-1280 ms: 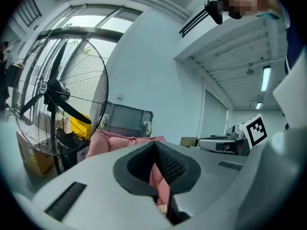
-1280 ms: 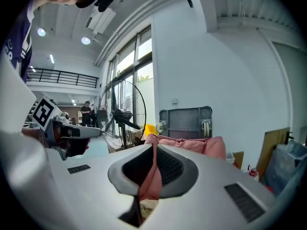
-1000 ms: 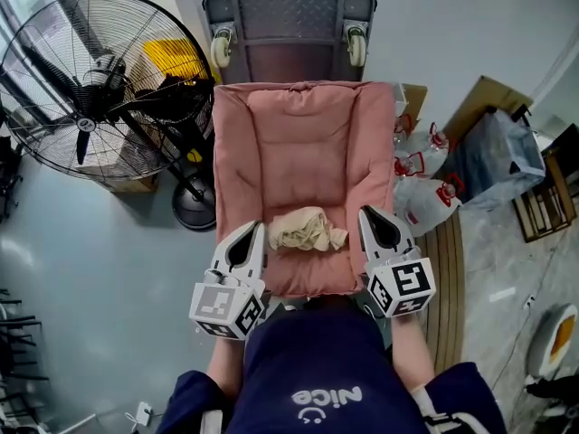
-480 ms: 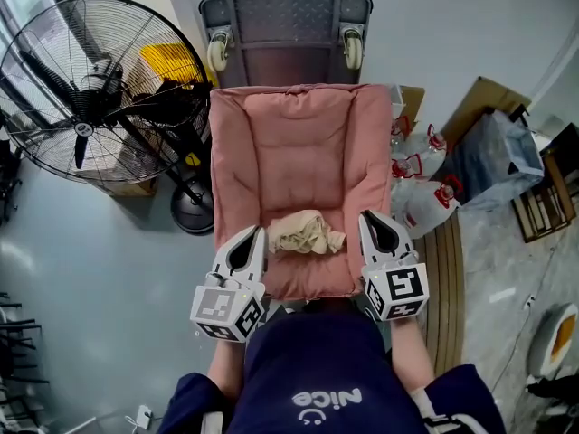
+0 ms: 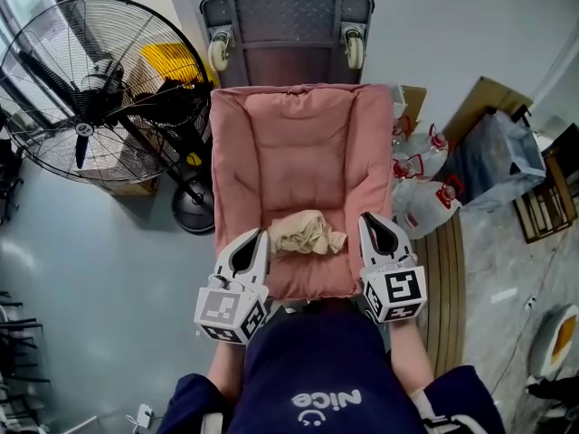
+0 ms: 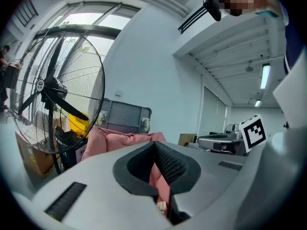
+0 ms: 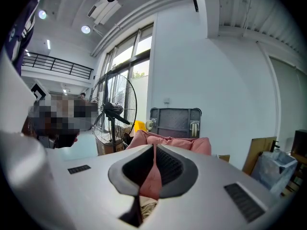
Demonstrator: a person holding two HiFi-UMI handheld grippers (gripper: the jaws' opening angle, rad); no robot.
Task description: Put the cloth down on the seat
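A crumpled beige cloth [image 5: 306, 232] lies on the seat of a pink padded chair [image 5: 298, 143], near the seat's front edge. My left gripper [image 5: 259, 235] hovers just left of the cloth, over the chair's left arm cushion, its jaws shut on nothing. My right gripper [image 5: 371, 216] sits to the right of the cloth by the right arm cushion, also shut and holding nothing. In the left gripper view the shut pads [image 6: 154, 147] frame the pink chair [image 6: 122, 140]. Through the right gripper's shut pads [image 7: 154, 152] I see the pink chair [image 7: 168, 142] and a scrap of cloth [image 7: 146, 207].
A large floor fan [image 5: 90, 93] stands left of the chair. A grey trolley [image 5: 288, 30] is tipped up behind the chair. Water jugs [image 5: 425, 197], cardboard and a bag [image 5: 498, 156] crowd the right side. The person's torso fills the bottom of the head view.
Both grippers have stayed beside the cloth with jaws shut; the cloth has not moved. The view shifted slightly.
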